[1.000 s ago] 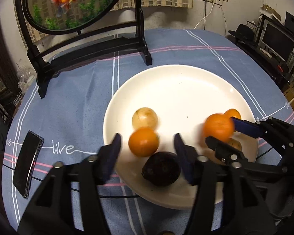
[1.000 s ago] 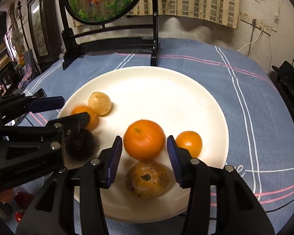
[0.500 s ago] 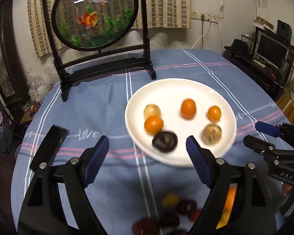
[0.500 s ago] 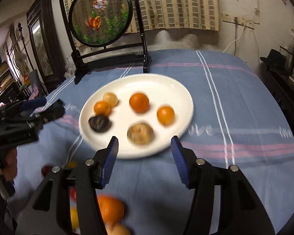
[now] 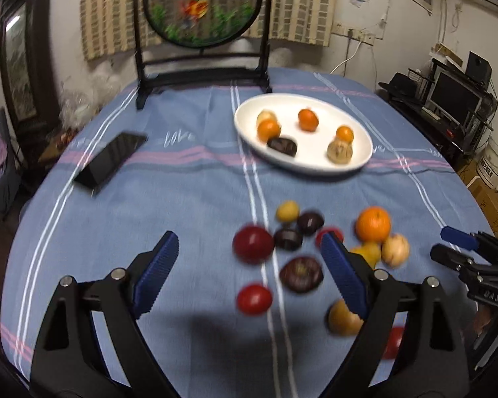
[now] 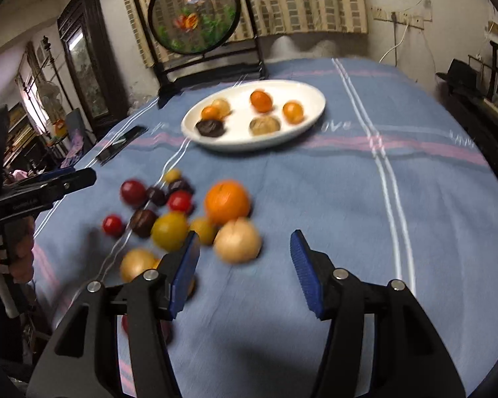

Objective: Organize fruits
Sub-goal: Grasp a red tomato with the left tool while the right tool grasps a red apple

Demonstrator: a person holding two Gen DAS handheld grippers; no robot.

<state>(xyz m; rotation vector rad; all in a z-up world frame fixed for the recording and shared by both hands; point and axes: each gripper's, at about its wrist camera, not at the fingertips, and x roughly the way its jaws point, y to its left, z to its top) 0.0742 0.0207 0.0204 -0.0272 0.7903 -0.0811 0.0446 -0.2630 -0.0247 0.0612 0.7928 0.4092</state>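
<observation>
Fruit sits in 2 groups on the blue-clothed table (image 5: 182, 199): some already on the white plate (image 5: 362, 159) at the far side, the rest loose in a heap near both tools. The plate holds 6 pieces: 3 small oranges, 2 pale tan ones and 1 dark one. The loose heap is blurred and partly hidden by the fingers, so its count is uncertain; about 12 show, among them 1 large orange (image 6: 227, 201), 1 pale peach-coloured fruit (image 6: 237, 240), several red and dark purple ones and a few yellow.

The left tool (image 5: 250, 273) is spread wide with nothing in it, hovering over the red and dark fruit. The right tool (image 6: 244, 273) is also spread wide with nothing in it, just behind the pale fruit.

These pieces are probably light, round and smooth, so they will roll if nudged. The dark and red ones look soft-skinned and may bruise. Each is best taken across its widest middle with gentle pressure, starting with 1 at the heap's edge.
</observation>
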